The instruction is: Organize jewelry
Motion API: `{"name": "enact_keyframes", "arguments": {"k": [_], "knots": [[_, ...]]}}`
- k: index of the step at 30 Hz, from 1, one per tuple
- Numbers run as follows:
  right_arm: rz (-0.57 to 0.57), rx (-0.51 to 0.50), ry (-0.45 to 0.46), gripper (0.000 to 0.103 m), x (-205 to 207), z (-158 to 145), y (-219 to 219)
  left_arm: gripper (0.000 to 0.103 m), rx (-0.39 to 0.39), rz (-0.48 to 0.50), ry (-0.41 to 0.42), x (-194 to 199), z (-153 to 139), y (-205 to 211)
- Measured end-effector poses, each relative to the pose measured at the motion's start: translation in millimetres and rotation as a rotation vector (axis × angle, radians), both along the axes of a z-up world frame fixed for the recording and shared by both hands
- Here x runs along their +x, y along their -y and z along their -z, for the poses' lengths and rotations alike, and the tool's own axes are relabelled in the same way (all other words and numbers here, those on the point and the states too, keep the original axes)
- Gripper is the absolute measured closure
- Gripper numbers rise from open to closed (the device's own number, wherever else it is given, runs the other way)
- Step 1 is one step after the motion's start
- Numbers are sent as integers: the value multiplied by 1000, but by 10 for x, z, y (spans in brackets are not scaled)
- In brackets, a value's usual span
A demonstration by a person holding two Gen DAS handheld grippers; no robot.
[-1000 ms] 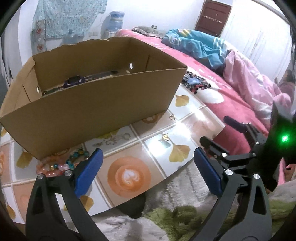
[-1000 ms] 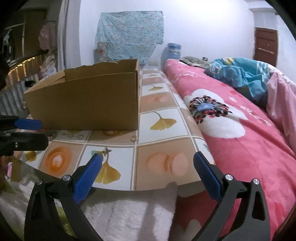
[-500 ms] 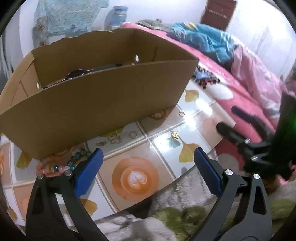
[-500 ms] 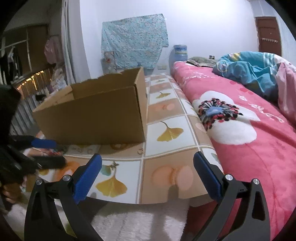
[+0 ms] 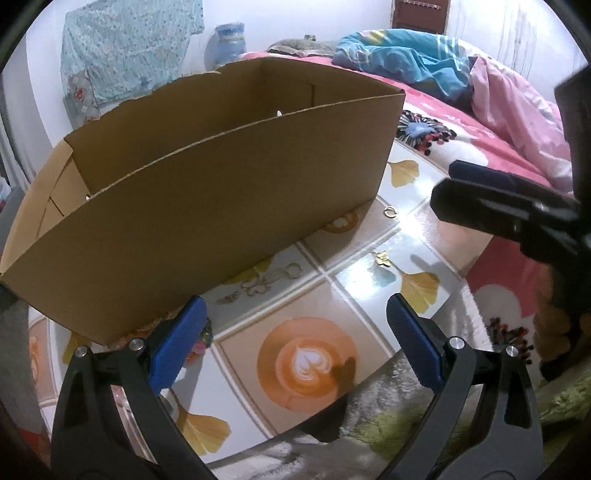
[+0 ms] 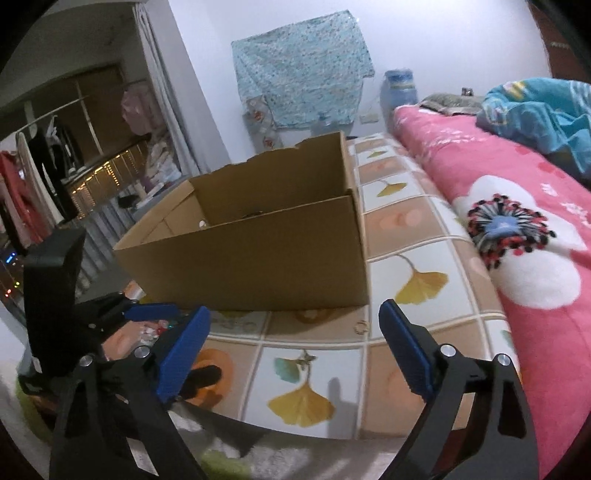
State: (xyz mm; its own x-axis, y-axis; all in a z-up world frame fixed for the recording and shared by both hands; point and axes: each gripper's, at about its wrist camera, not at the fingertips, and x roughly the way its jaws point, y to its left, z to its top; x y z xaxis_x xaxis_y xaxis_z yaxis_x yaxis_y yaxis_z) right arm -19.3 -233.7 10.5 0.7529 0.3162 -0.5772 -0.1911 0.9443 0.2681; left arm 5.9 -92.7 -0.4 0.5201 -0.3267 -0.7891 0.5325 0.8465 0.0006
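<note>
We work over a glossy board (image 5: 369, 291) printed with ginkgo leaves, macarons and a latte cup, laid beside a bed under a pink floral cover (image 6: 517, 236). A blue quilt (image 5: 402, 59) and a pink one (image 5: 517, 107) are bunched further along the bed. A pale blue cloth (image 6: 303, 74) hangs on the white wall, with a water bottle (image 6: 400, 88) near it.

An open cardboard box (image 5: 221, 206) stands on the board. Along its near side the jewelry lies loose: a gold ring (image 5: 390, 211) by the box corner, a small gold charm (image 5: 383, 258) further out on a white tile, a pale chain of linked loops (image 5: 269, 282) just in front of the box wall, and coloured beads (image 5: 201, 341) half hidden behind our left gripper's finger.

Our left gripper (image 5: 295, 343) hangs above the latte tile with its jaws wide apart and nothing between them. Our right gripper (image 6: 295, 350) has just been narrowing a little, yet its jaws are well apart and empty, over the tile with the charm (image 6: 306, 357).

The right view alone shows the room's far side: a clothes rail with hanging garments (image 6: 33, 184), a string of small lights (image 6: 103, 173) and a dark object low inside the box, too dim to name. It also shows the left gripper (image 6: 162, 314) from the side, over the beads. The left view alone shows a brown door (image 5: 421, 14) past the bed and the right gripper (image 5: 476, 195) reaching in from the right.
</note>
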Motion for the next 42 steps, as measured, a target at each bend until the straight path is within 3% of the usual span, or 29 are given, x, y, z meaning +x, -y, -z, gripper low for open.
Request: {"name": "enact_keyframes", "arguments": {"k": [6,12,15,33,39,42], "knots": [[-33,49,-53,34,119,49,-83,31,52,-9,22,50,51,2],[-14,105,-111,55,252,121,-117,41,65,-65,53,165,23,-82],[-2,124,-128,60,297,152,-129,44,48,-74,45,214,20,-147],[33,152,-122,62,469,172,-138,45,75,-114,52,359,45,-141],[40,137,-102,61,289,166,-59,45,61,-114,57,340,29,-158],[56,114,-103,55,89,199,53,45,51,-85,68,269,-2,-131]]}}
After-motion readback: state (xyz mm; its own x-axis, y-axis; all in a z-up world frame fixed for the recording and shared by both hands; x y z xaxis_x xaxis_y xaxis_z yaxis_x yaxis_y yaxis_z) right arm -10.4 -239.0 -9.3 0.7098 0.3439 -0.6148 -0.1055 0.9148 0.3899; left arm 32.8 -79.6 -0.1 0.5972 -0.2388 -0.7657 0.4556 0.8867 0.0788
